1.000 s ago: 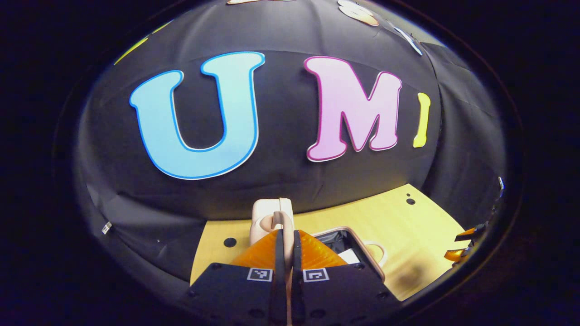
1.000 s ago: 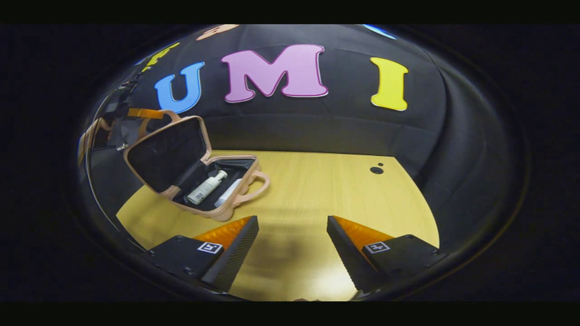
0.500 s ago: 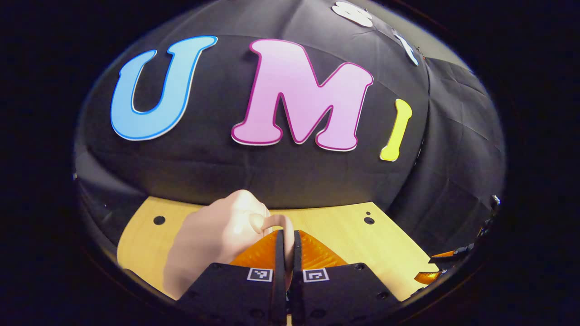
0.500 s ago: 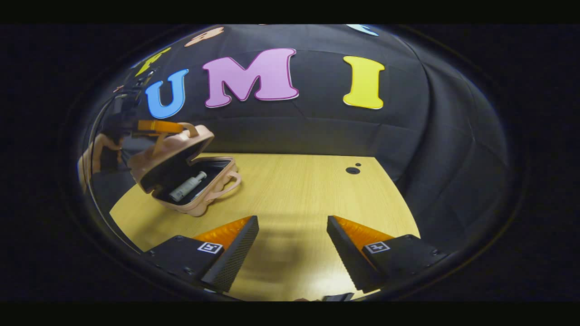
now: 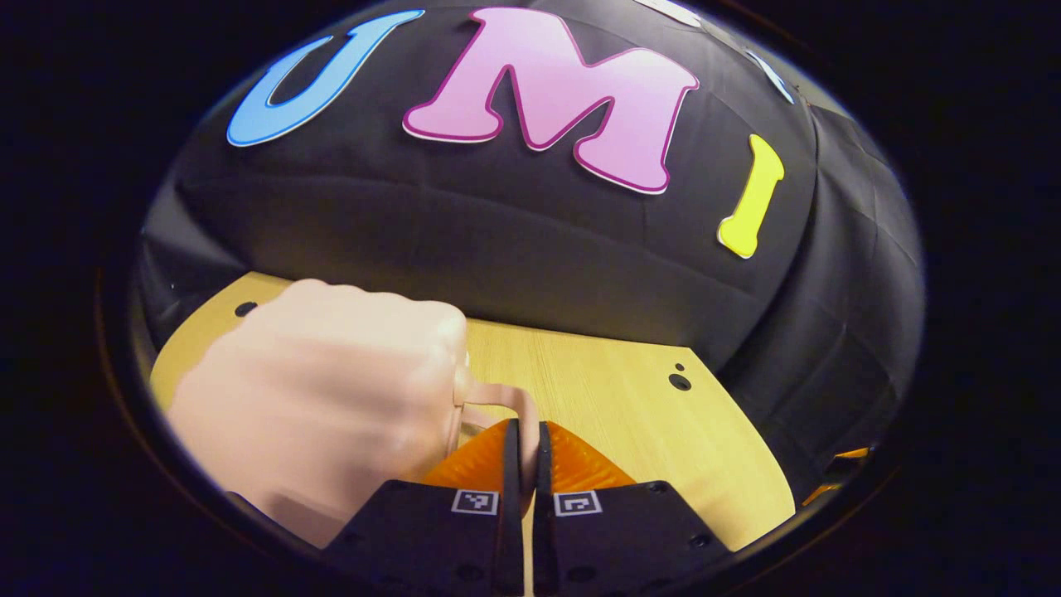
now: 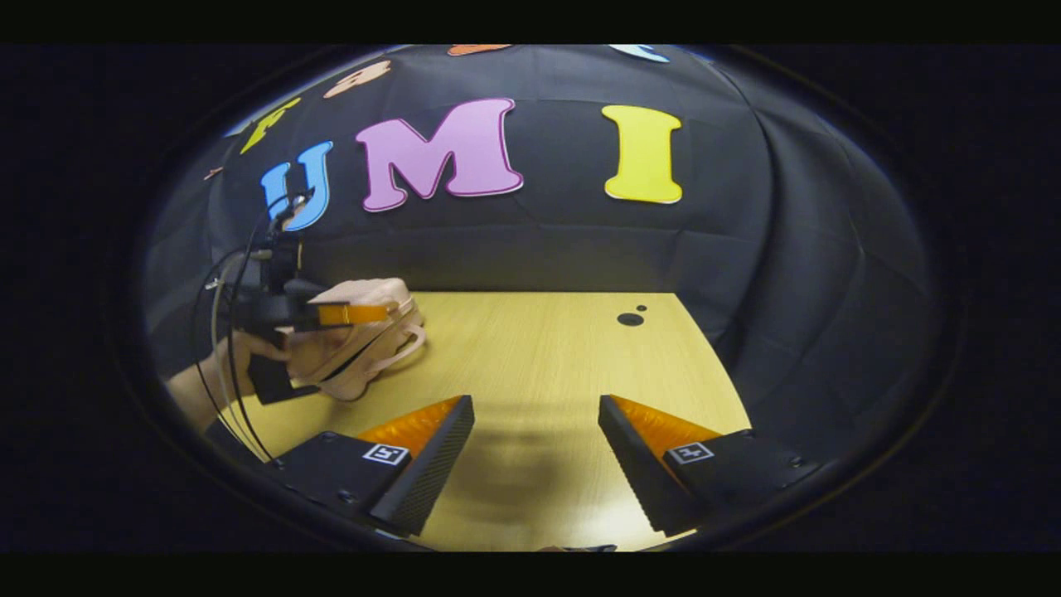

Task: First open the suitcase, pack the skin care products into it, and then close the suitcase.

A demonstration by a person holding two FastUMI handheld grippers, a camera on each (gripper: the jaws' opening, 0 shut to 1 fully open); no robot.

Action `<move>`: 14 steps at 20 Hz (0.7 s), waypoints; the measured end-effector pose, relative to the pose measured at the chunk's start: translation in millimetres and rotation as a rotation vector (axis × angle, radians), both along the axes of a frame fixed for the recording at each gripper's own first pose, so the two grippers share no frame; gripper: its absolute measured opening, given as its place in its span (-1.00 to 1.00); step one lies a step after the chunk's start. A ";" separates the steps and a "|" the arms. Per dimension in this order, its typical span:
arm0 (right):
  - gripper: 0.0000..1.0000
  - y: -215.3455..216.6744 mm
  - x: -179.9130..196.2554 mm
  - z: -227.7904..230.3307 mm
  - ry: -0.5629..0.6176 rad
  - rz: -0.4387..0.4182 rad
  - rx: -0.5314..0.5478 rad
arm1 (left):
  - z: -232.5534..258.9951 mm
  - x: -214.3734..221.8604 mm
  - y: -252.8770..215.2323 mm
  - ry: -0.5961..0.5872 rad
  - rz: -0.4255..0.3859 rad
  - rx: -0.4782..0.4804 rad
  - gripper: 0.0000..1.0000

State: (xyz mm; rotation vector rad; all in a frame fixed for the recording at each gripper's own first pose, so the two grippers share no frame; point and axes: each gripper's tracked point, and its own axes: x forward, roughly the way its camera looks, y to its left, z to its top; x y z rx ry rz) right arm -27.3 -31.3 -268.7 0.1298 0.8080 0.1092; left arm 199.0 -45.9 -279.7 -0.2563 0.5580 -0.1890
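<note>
In the left gripper view the pink suitcase (image 5: 315, 390) bulks large at lower left, its lid seen from outside. My left gripper (image 5: 524, 433) is shut on the lid's loop handle (image 5: 497, 396). In the right gripper view the same suitcase (image 6: 373, 292) lies at the table's left, the lid lowered nearly onto the base with a thin dark seam between them. The left gripper (image 6: 381, 314) pinches the handle there, held by a hand (image 6: 240, 352). The skin care products are hidden inside. My right gripper (image 6: 535, 404) hovers open over bare table, far right of the case.
The light wooden table (image 6: 539, 348) has two small dark holes (image 6: 630, 319) near its back right corner, also seen as holes (image 5: 680, 381) in the left gripper view. Black cloth walls close the booth behind and to the right.
The left gripper swung the lid down from upright to almost flat on the base, covering the white bottle inside. The right gripper stayed open and shifted slightly.
</note>
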 end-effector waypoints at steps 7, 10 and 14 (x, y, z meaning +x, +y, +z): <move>0.94 11.0 7.6 56.2 -0.074 0.001 -0.040 | 55.7 -30.0 -14.9 -0.041 0.003 -0.143 -0.52; 0.94 26.9 11.2 102.3 -0.129 -0.010 -0.032 | 120.1 -65.6 -0.6 -0.090 -0.001 -0.163 0.14; 0.94 54.5 12.7 165.3 -0.211 -0.009 -0.035 | 213.8 -123.2 44.5 -0.238 0.039 -0.039 0.75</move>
